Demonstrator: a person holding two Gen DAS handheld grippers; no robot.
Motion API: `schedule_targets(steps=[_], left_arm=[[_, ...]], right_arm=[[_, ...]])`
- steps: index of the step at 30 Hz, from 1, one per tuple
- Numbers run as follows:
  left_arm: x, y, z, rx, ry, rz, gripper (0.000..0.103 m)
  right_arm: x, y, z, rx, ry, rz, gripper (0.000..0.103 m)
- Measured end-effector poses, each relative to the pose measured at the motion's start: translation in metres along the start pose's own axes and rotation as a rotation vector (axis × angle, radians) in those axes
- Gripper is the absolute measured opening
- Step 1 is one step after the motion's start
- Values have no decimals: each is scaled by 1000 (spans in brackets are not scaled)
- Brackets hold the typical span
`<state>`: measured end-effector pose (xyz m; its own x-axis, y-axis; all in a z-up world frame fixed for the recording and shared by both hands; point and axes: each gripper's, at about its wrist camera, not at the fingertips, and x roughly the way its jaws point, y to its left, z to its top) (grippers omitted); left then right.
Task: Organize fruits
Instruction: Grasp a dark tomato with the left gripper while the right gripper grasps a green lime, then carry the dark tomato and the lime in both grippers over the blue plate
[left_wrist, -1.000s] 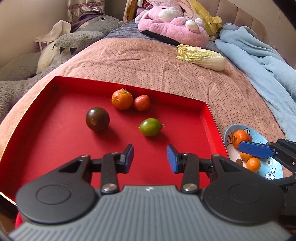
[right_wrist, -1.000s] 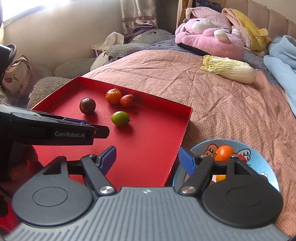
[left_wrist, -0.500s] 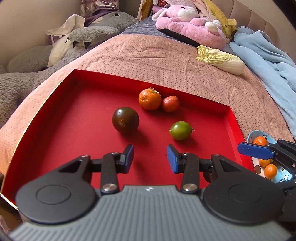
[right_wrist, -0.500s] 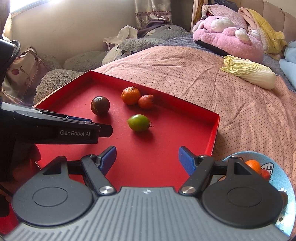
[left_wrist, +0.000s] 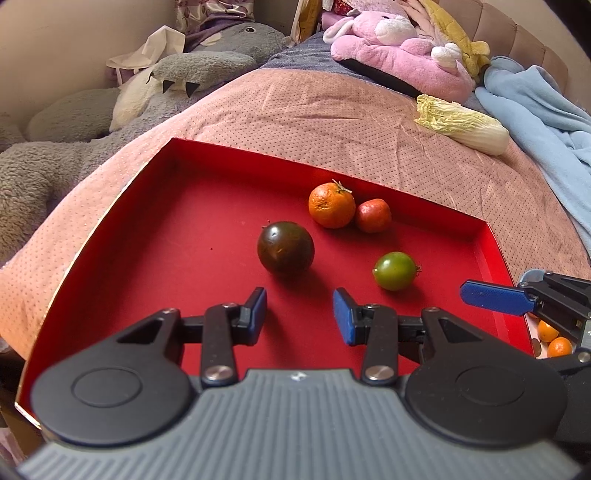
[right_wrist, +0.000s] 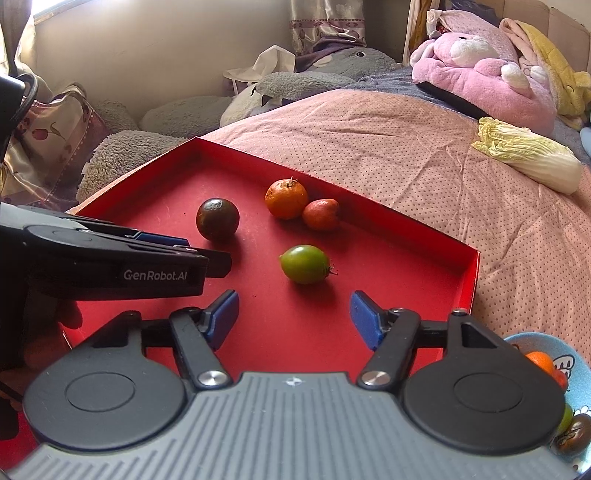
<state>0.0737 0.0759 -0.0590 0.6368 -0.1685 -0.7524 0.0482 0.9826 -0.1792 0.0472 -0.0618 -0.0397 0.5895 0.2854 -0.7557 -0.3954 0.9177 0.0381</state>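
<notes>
Both claws now swung off blue patterned bowl (right_wrist: 535, 341) onto red cardboard tray (left_wrist: 207, 236). Left claw (left_wrist: 300, 312) gaping, empty, nearing dark round tomato (left_wrist: 285, 247). Right claw (right_wrist: 293, 319) wide, empty, facing green tomato (right_wrist: 304, 264). Next pick likely.

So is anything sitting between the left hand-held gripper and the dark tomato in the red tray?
Nothing visible does. The left hand-held gripper is open, and only bare red tray floor lies between its fingers and the dark tomato. The green tomato sits off to the right, clear of that path.
</notes>
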Motion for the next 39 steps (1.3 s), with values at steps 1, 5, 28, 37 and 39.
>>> schedule_targets(steps=[1,5,28,37,39], left_arm=[[0,1,0,-4,-1,0,43],[1,5,3,-11,-3,3,43],[19,0,21,-21,6,-5,41],[17,-6,17,-13,-6,14,37],[16,-7,16,-11,-5,14,36]], right_arm=[[2,-1,1,1,2,0,69],[14,-5,5,10,14,-7,62],[50,-11,24,7,39,6,42],[36,-15,13,37,35,-2,41],[28,-16,8,45,31,-4,41]])
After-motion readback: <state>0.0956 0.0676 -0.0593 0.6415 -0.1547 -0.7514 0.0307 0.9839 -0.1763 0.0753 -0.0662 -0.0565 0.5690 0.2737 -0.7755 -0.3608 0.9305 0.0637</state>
